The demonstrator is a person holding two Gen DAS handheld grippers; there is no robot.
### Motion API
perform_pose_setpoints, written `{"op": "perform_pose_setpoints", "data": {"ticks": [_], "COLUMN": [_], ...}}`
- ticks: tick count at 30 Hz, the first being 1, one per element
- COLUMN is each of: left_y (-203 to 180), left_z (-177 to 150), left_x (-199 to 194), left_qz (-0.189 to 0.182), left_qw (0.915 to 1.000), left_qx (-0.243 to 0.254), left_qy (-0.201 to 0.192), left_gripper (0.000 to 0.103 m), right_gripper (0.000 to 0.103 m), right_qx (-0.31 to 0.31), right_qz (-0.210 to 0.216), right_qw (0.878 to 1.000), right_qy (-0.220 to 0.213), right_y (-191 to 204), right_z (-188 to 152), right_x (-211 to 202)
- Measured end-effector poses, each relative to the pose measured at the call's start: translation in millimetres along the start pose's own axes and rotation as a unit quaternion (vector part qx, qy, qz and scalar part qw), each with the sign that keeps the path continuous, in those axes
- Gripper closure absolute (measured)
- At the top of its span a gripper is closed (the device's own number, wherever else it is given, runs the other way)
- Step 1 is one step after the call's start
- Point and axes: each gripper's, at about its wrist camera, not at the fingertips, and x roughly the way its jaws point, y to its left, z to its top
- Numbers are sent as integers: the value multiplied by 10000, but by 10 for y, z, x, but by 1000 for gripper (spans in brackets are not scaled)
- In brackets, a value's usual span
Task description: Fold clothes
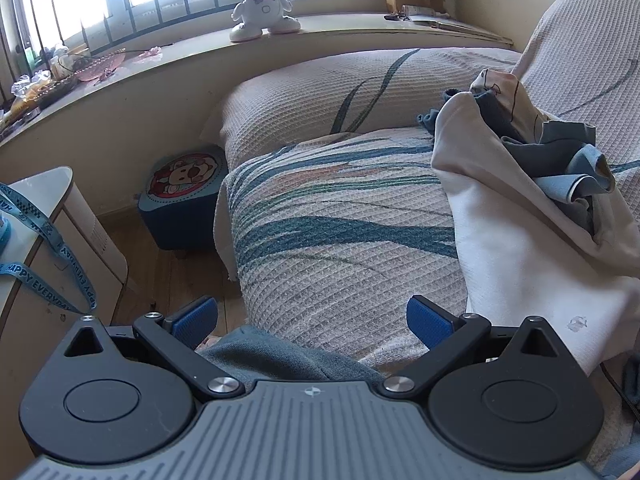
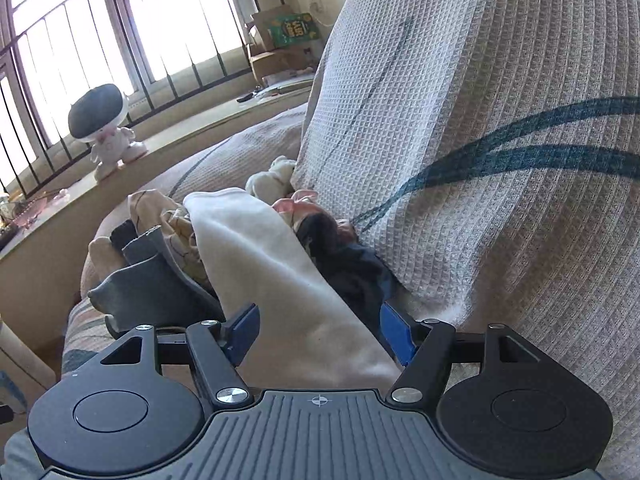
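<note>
Clothes [image 1: 520, 208] lie in one heap on the sofa [image 1: 340, 216]; both grippers, left gripper [image 1: 312, 322] and right gripper [image 2: 320, 334], gape empty.

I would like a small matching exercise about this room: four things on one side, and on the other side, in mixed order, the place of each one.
Things:
1. toy robot
2. white cloth
3. blue box with a cartoon dog
4. green box

Places:
A. on the floor beside the sofa
B. on the window ledge, in the far corner
C. on the clothes pile on the sofa
D. on the window ledge, before the bars

Pairs: 1-D, 2-C, 3-A, 4-B
</note>
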Motion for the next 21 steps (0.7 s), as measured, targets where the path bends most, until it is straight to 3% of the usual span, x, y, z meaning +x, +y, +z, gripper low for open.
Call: {"op": "perform_pose_setpoints", "data": {"ticks": [21], "left_y": [-81], "left_z": [-9], "left_x": [30], "left_qz": [-101], "left_qw": [9999], "left_qx": [98], "left_qy": [46], "left_gripper": [1], "right_gripper": [28], "right_qx": [-347], "right_qz": [379], "right_qw": [9981], "right_qy": [338], "right_y": [245], "right_z": [-77], "right_x": [176]}}
